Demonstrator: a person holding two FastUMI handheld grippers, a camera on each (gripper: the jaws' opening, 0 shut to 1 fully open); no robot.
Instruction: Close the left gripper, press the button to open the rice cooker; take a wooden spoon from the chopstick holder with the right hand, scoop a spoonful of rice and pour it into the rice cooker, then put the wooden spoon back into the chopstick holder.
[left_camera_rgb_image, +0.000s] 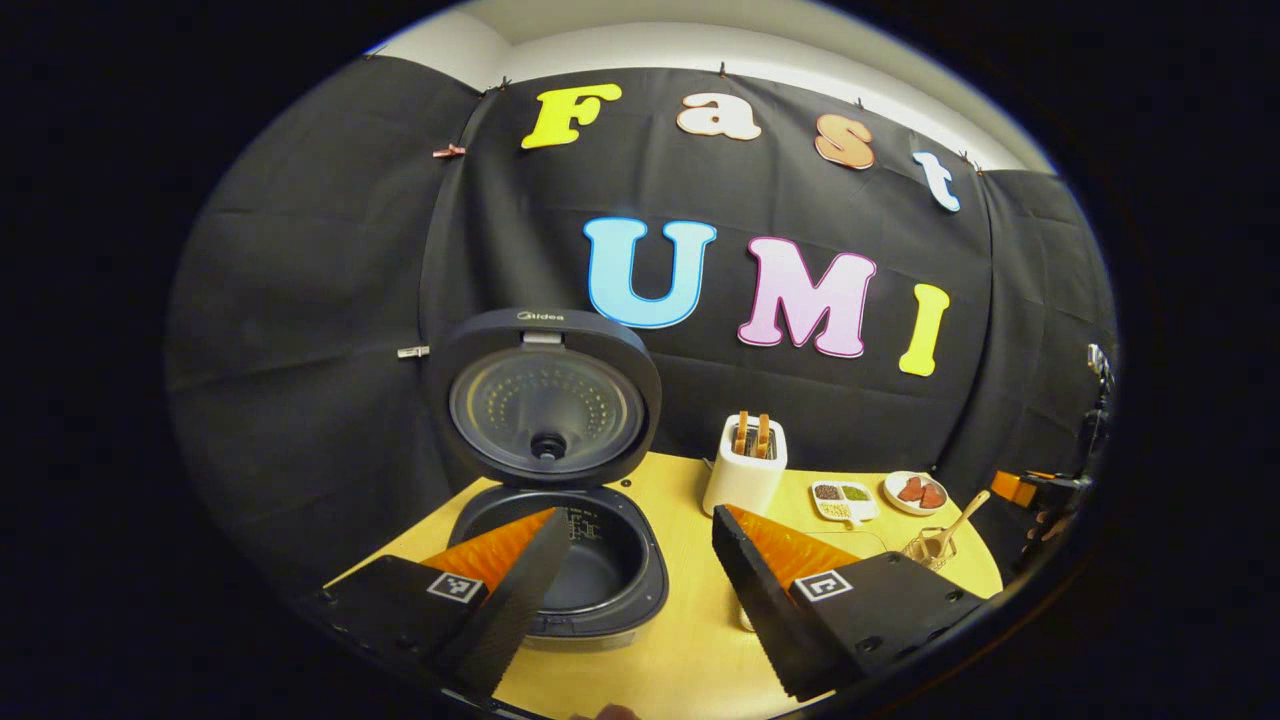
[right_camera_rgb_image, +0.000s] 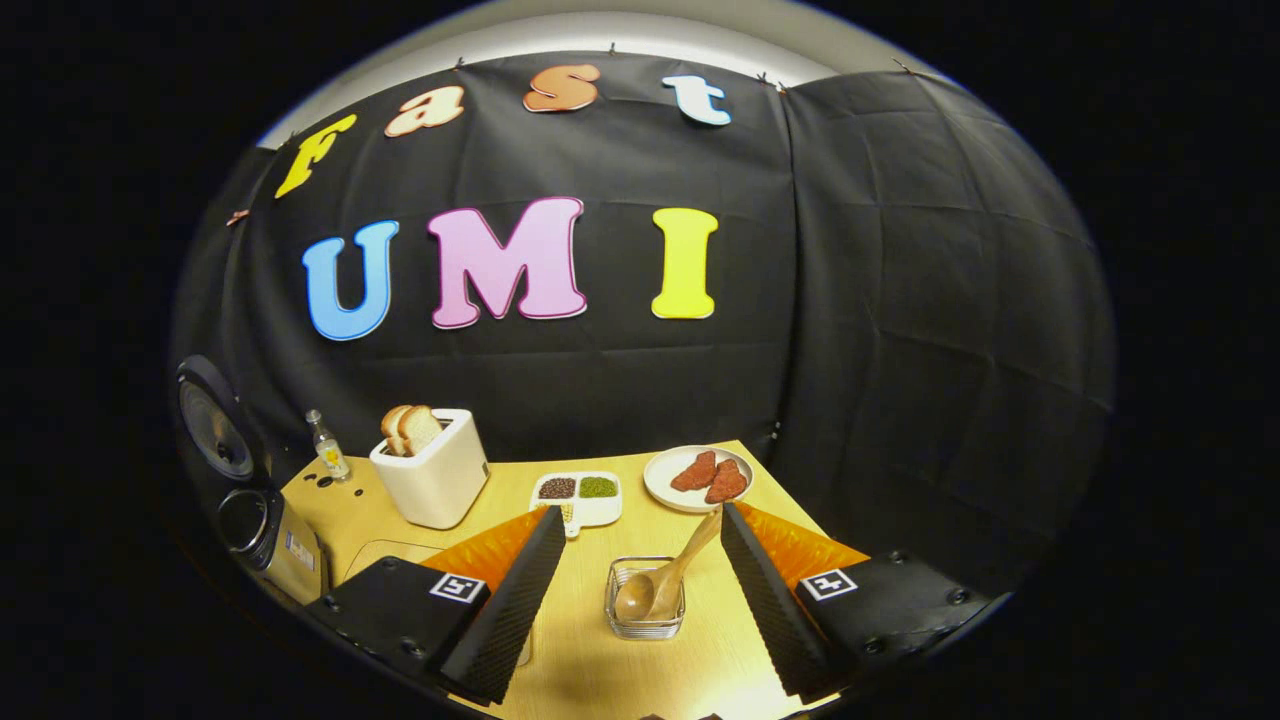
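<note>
- Two grippers are in play, and both stand wide apart with nothing between the fingers
- Rice cooker (left_camera_rgb_image: 560, 520) sits at about 10 o'clock on the table (left_camera_rgb_image: 680, 660) in the left gripper view, its lid (left_camera_rgb_image: 545, 395) already swung up and the dark inner pot bare, so the button step looks done
- Left gripper (left_camera_rgb_image: 630, 590) hovers in front of the cooker; its left finger overlaps the pot's rim in the picture, but whether it touches I cannot tell
- Wooden spoon (right_camera_rgb_image: 668, 575) stands in a small clear glass holder (right_camera_rgb_image: 645, 600), bowl down, handle leaning up towards 1 o'clock, just short of the plate (right_camera_rgb_image: 660, 478) with red pieces
- Right gripper (right_camera_rgb_image: 635, 600) frames that holder, one finger at each side, neither pressing on glass or spoon
- The spoon should be light, stiff and smooth; I would take it on the upper handle, clear of the glass rim, and pinch firmly so it cannot swivel
- The glass holder looks light and may tip or slide if the spoon drags on its edge, so a straight lift along the handle's lean seems best
- A white divided dish (right_camera_rgb_image: 580, 495) of grains lies at 11 o'clock from the holder, beside the toaster (right_camera_rgb_image: 435, 475); which compartment holds the rice is too small to tell
</note>
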